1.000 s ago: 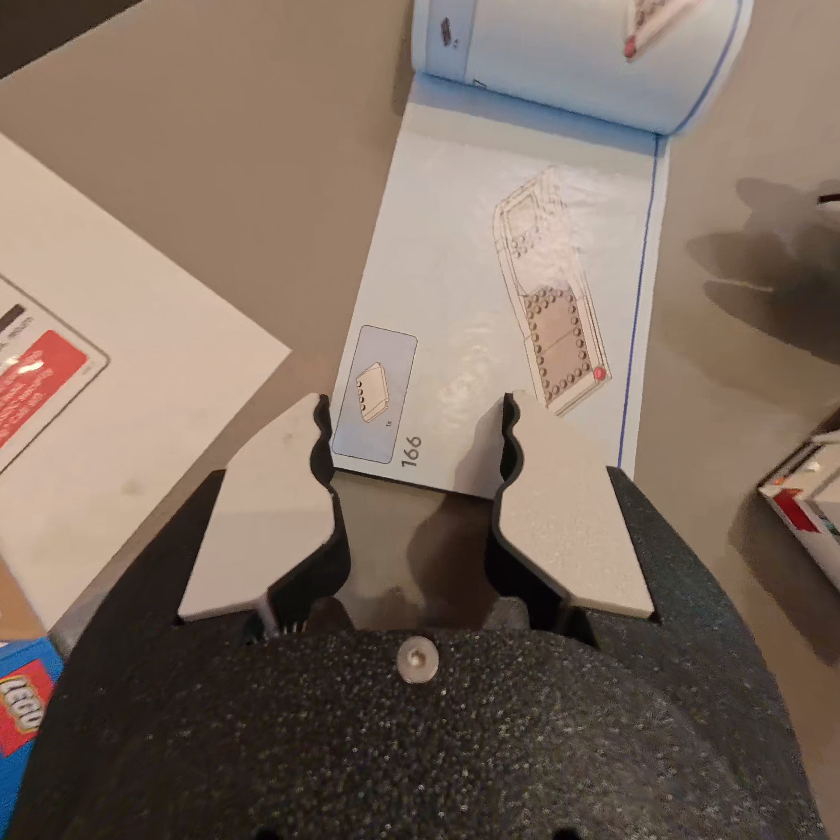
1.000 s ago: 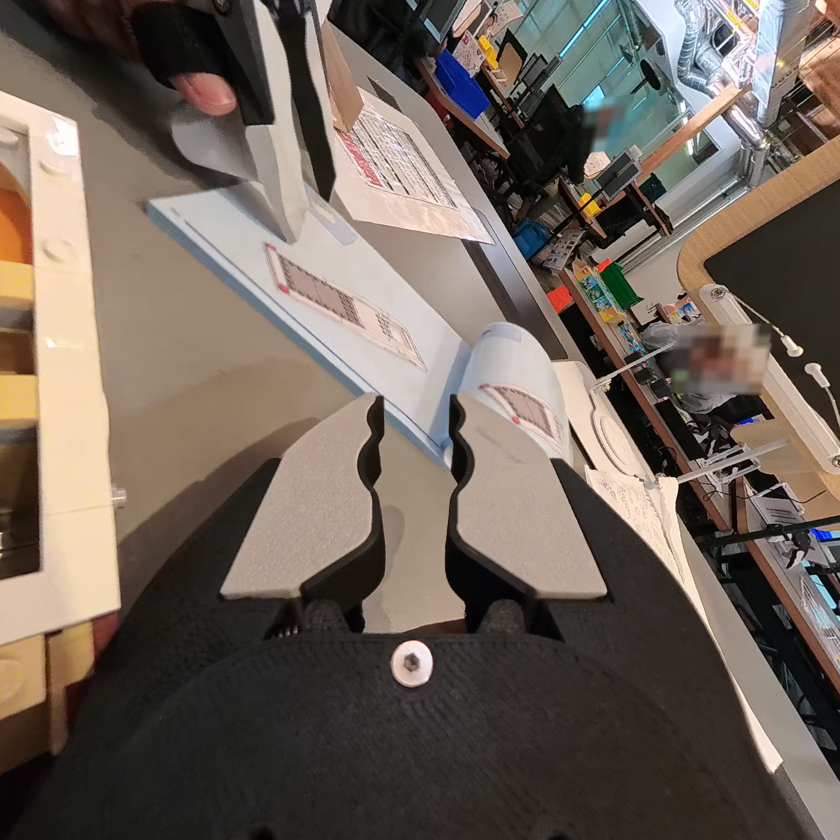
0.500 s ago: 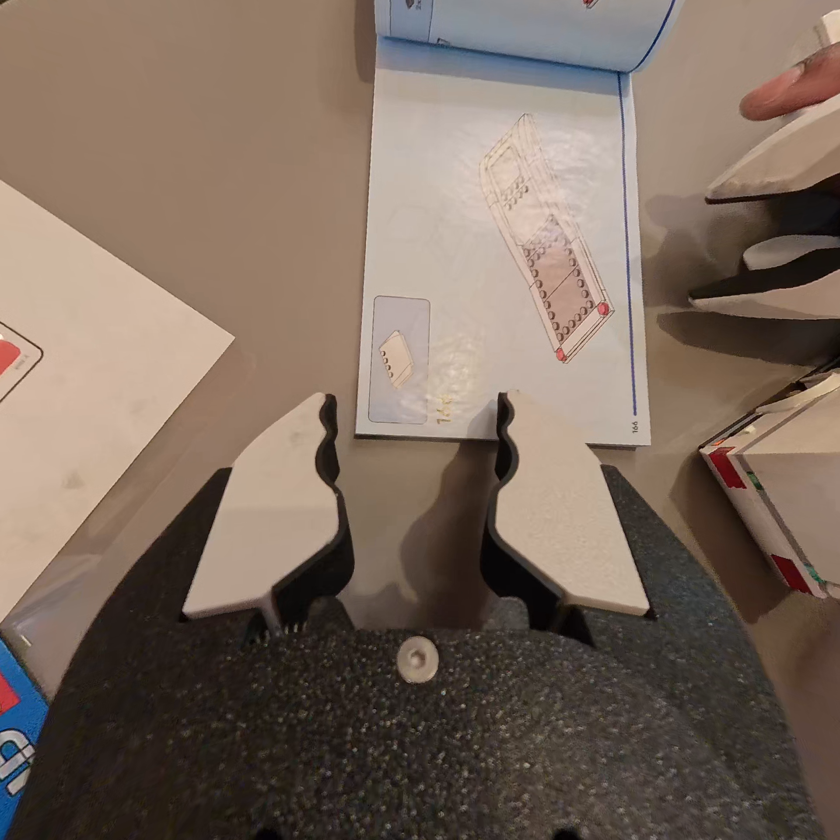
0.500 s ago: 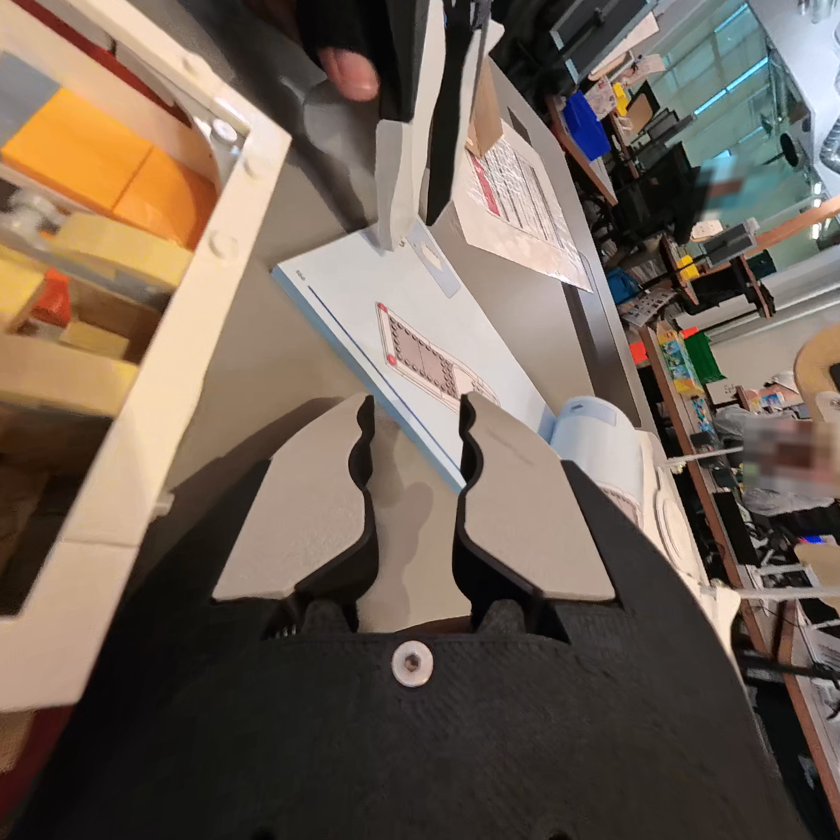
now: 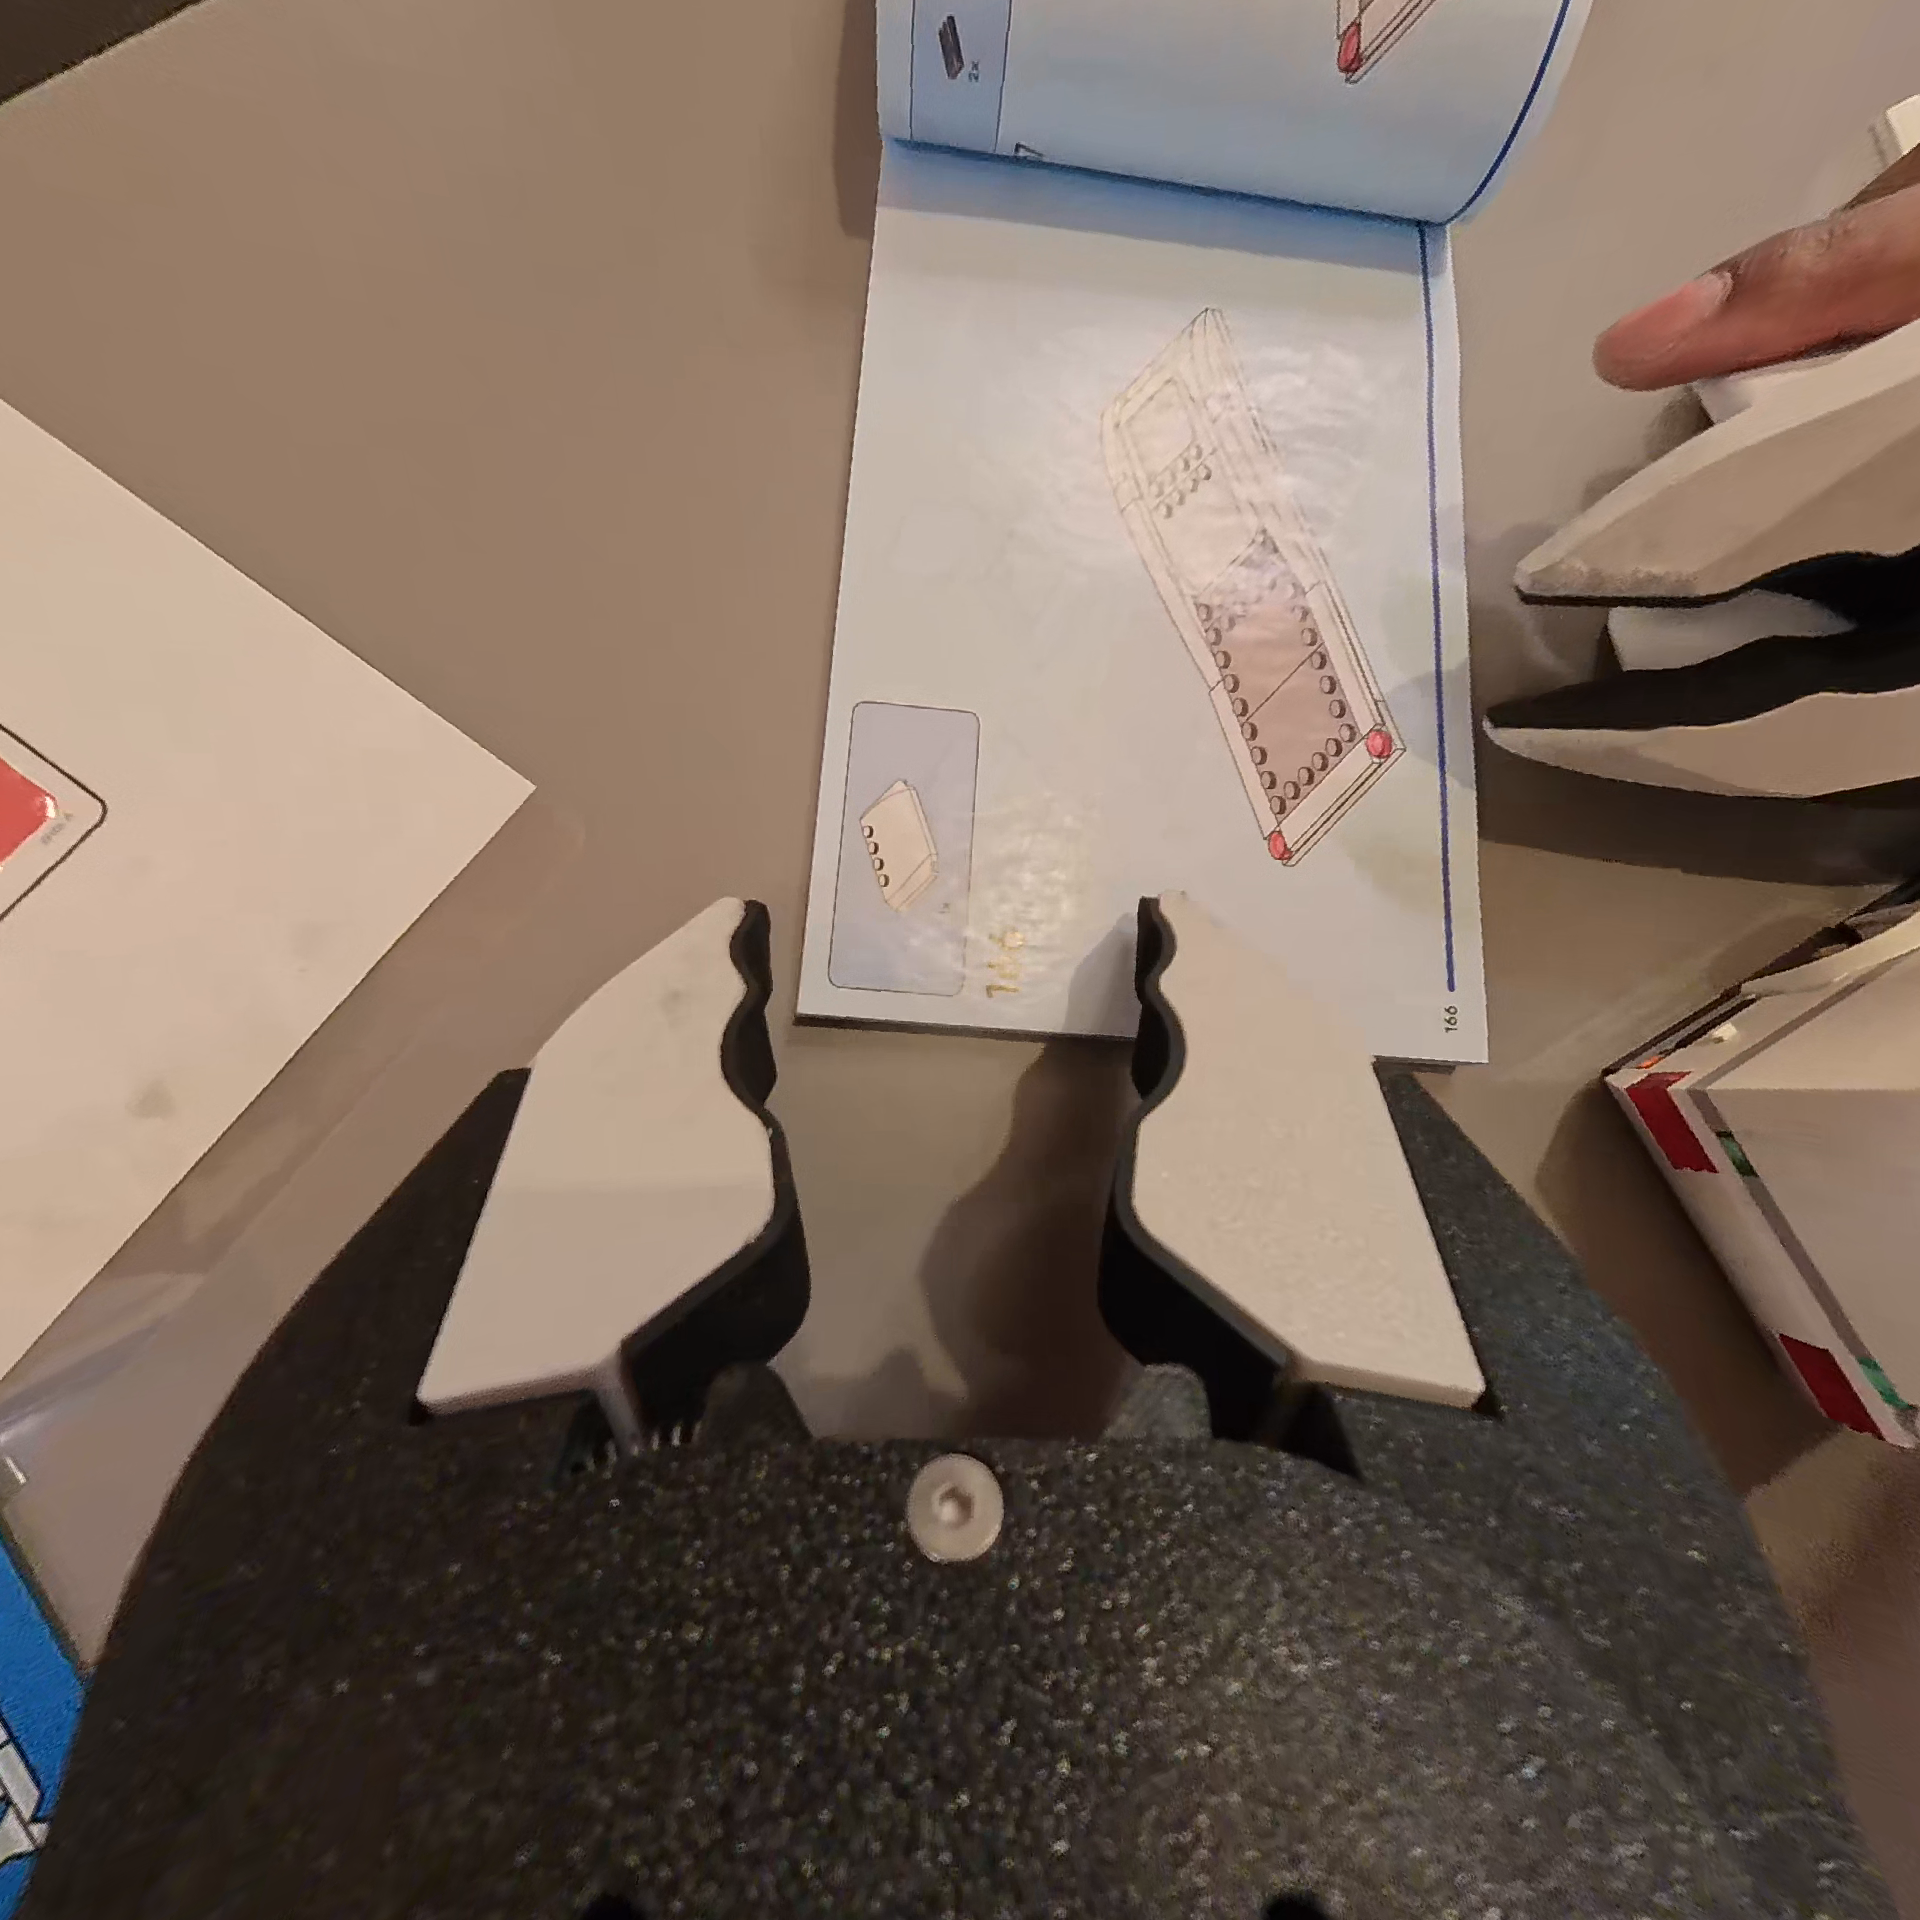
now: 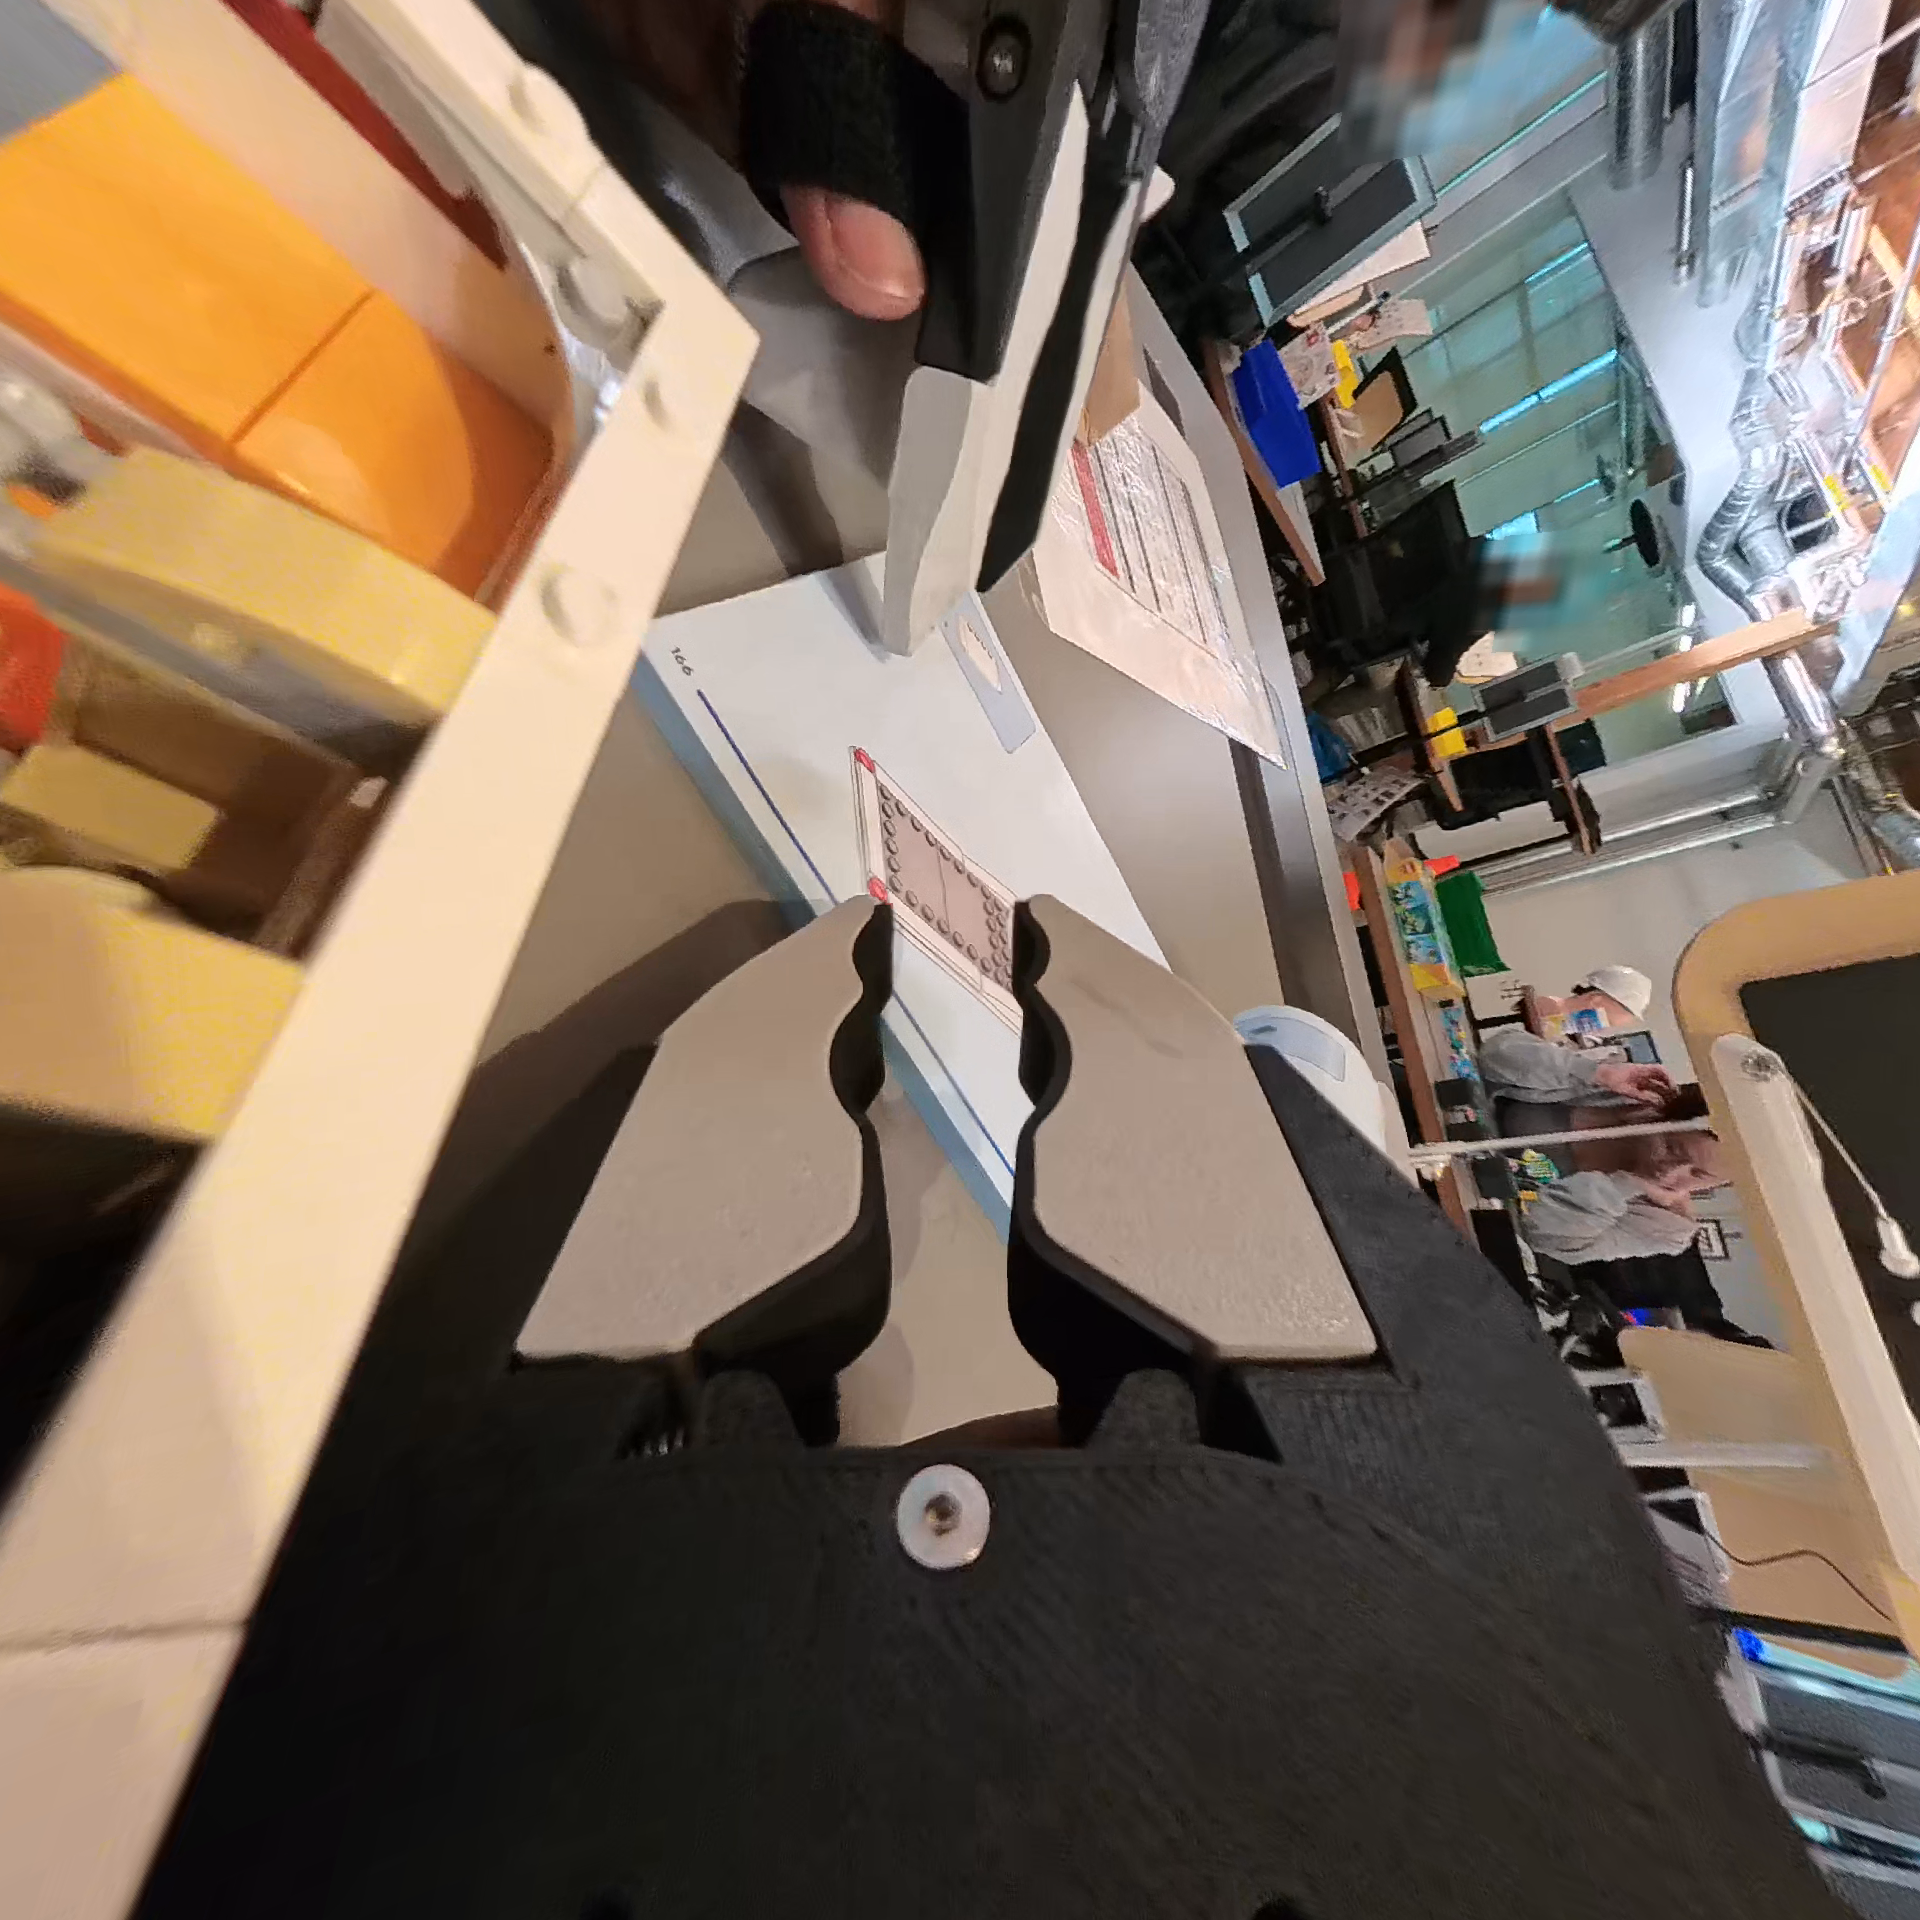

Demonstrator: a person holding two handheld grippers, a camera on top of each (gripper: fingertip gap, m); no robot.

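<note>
My left gripper (image 5: pixel 954 914) is open and holds nothing. It hovers at the near edge of an open instruction booklet (image 5: pixel 1143 623) that lies flat on the tan table (image 5: pixel 520 416); its right fingertip (image 5: pixel 1174 925) is over the page. My right gripper (image 6: pixel 951 920) is open with a narrow gap and nothing between the pads. It hovers over the booklet's right edge (image 6: pixel 935 748) and also shows at the right of the left wrist view (image 5: pixel 1507 655). The left gripper shows in the right wrist view (image 6: pixel 951 603), tips at the page.
A white brick model (image 6: pixel 468 935) with orange parts inside stands close beside the right gripper; its red-striped corner shows in the left wrist view (image 5: pixel 1766 1195). A white sheet (image 5: pixel 208 779) and a blue box (image 5: pixel 31 1714) lie left. The booklet's turned pages curl at the far end (image 5: pixel 1247 83).
The left gripper drew back to the booklet's near edge. The right gripper came in over the booklet's right side, close to the white model, and its jaws widened a little, then narrowed.
</note>
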